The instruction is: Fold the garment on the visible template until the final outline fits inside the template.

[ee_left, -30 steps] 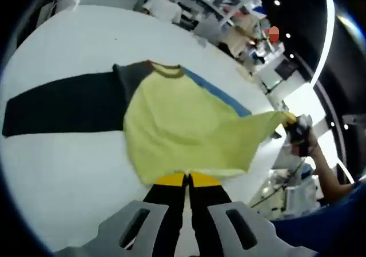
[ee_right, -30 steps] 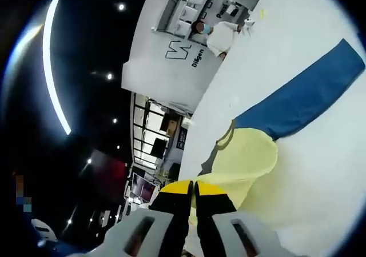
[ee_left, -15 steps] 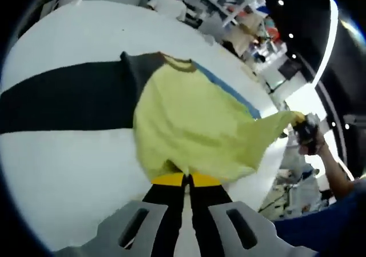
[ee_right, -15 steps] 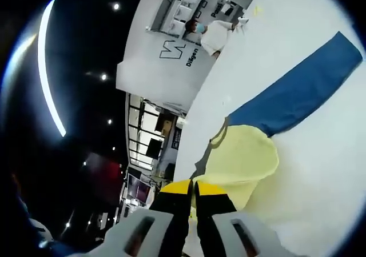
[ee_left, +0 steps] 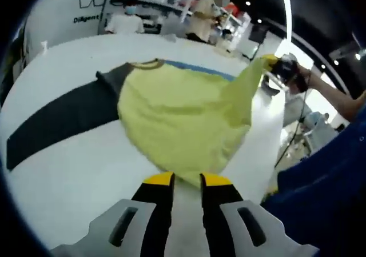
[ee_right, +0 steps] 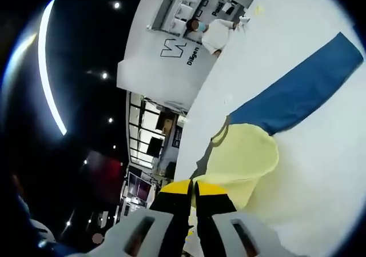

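A yellow shirt (ee_left: 183, 120) lies on the white table (ee_left: 74, 171), with a dark grey sleeve (ee_left: 57, 120) stretched to the left and a blue sleeve (ee_left: 194, 68) along its far edge. My left gripper (ee_left: 186, 180) stands open, and the shirt's near hem lies just ahead of its yellow tips. A hand holds my right gripper (ee_left: 280, 68) at the right, where it lifts a yellow corner off the table. In the right gripper view, the right gripper (ee_right: 193, 185) is shut on yellow fabric (ee_right: 240, 160), and the blue sleeve (ee_right: 297, 97) runs away over the table.
The table's edge (ee_left: 269, 154) runs close on the right, beside the person's blue clothing (ee_left: 326, 183). People stand at shelves (ee_left: 131, 23) beyond the far edge. A white wall with lettering (ee_right: 183, 45) stands behind the table.
My left gripper's jaws have parted and let go of the shirt's hem, and that camera has swung round. The right gripper stays shut on the raised corner.
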Demonstrator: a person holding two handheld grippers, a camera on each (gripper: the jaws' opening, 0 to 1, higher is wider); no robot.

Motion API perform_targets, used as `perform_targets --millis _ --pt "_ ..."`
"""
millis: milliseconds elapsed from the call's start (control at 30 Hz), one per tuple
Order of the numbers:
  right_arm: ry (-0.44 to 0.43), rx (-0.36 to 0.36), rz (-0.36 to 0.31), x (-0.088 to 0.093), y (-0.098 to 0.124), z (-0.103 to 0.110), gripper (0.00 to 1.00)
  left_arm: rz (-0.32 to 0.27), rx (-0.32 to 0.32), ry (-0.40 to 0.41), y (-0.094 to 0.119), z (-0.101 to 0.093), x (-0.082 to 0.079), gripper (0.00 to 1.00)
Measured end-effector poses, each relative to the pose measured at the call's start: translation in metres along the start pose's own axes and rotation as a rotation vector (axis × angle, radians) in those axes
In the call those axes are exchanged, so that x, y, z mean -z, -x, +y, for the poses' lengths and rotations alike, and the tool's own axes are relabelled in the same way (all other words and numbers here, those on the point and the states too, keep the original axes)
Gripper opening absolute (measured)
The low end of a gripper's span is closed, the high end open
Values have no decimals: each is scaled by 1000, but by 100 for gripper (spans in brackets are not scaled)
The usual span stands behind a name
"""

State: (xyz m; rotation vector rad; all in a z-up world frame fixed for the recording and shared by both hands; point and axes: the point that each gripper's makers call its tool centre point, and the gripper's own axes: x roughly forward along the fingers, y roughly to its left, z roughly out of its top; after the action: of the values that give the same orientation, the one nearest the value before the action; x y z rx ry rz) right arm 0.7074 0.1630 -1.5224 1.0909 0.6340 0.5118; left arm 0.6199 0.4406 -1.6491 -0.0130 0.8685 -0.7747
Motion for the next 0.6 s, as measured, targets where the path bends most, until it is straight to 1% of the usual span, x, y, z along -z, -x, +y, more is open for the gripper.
perform_targets --millis 133,200,267,400,467,500,533,567,600 --pt "-2 -3 -5 -2 3 0 0 37 -11 -37 1 0 8 19" --pt "0 -4 -8 -3 4 1 0 42 -7 -58 1 -1 11 22" --pt "0 -7 -11 -2 5 2 0 39 8 -81 0 -2 16 26" --pt "-2 -9 -12 -2 6 2 0 33 26 -109 -2 -5 18 35" --pt "-7 -12 -14 -2 6 3 0 42 23 -127 -3 -7 22 38" --pt "-12 -14 -16 -2 6 3 0 32 21 -144 -5 -9 21 39" --pt "-17 -17 -19 -2 7 3 0 25 7 -152 -9 -4 22 40" --pt "-16 -17 -19 -2 7 3 0 11 2 -157 -9 -5 18 41" --pt "-16 -18 -18 -2 7 3 0 11 2 -151 -11 -4 18 42"
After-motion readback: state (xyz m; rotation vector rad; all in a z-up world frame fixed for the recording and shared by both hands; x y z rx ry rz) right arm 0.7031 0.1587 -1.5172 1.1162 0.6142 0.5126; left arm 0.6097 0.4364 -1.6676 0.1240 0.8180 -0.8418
